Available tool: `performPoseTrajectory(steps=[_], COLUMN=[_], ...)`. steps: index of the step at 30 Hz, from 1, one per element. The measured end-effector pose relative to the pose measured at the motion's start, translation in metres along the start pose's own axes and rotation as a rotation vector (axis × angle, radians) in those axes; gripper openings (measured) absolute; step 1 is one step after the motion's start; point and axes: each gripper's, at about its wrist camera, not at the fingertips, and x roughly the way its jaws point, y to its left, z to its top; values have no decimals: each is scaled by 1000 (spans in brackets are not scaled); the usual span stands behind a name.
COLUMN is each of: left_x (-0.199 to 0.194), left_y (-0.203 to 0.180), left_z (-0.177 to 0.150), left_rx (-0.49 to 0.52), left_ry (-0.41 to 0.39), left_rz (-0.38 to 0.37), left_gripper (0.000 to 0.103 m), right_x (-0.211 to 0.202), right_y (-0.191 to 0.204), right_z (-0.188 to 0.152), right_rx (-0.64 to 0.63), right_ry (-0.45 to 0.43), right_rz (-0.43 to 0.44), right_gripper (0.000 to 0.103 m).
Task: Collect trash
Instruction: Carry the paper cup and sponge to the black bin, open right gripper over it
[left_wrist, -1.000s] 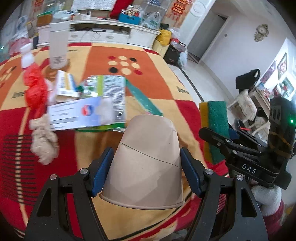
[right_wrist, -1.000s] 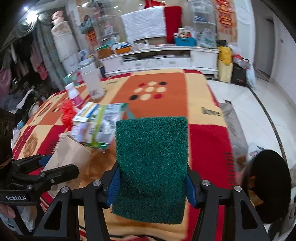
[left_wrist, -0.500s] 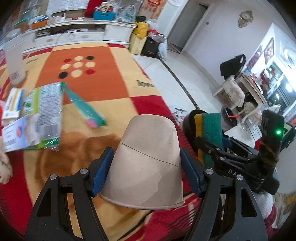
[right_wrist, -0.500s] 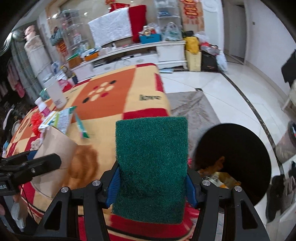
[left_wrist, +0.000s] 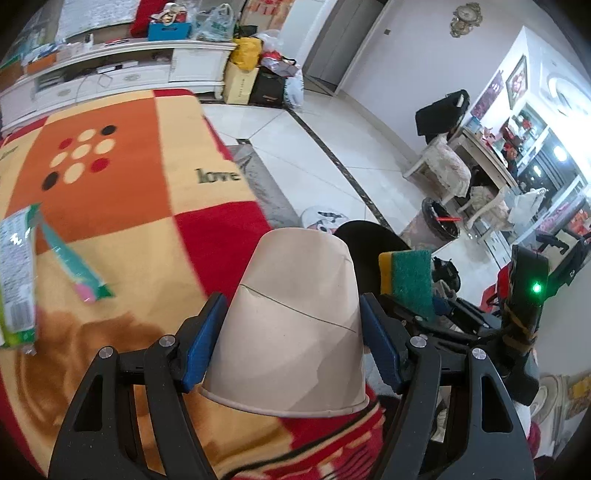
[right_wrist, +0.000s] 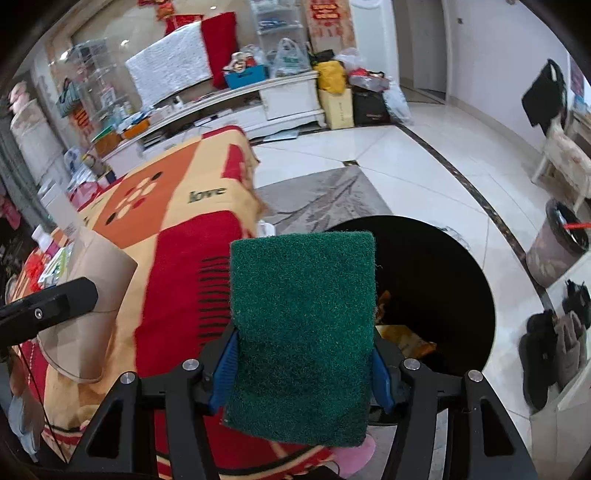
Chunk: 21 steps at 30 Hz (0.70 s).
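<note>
Beyond the sponge (right_wrist: 301, 332), a black bin (right_wrist: 443, 280) stands open.

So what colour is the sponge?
The sponge is green on top with a yellow layer beneath, clearest in the left wrist view.

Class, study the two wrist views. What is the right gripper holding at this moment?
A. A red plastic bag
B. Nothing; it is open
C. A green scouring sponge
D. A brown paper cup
C. In the right wrist view the right gripper is shut on the green scouring sponge, its blue pads pressing both sides; the brown paper cup sits in the left gripper.
</note>
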Motion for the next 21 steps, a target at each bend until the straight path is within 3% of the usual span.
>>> performPoseTrajectory(steps=[21], left_x=[57], left_y=[-36], left_z=[20], left_rx=[3], left_ry=[45], left_rz=[-69], left_gripper=[72], right_x=[6], right_y=[-60], right_z=[0], right_rx=[86], right_ry=[8], right_rz=[-62], right_gripper=[57])
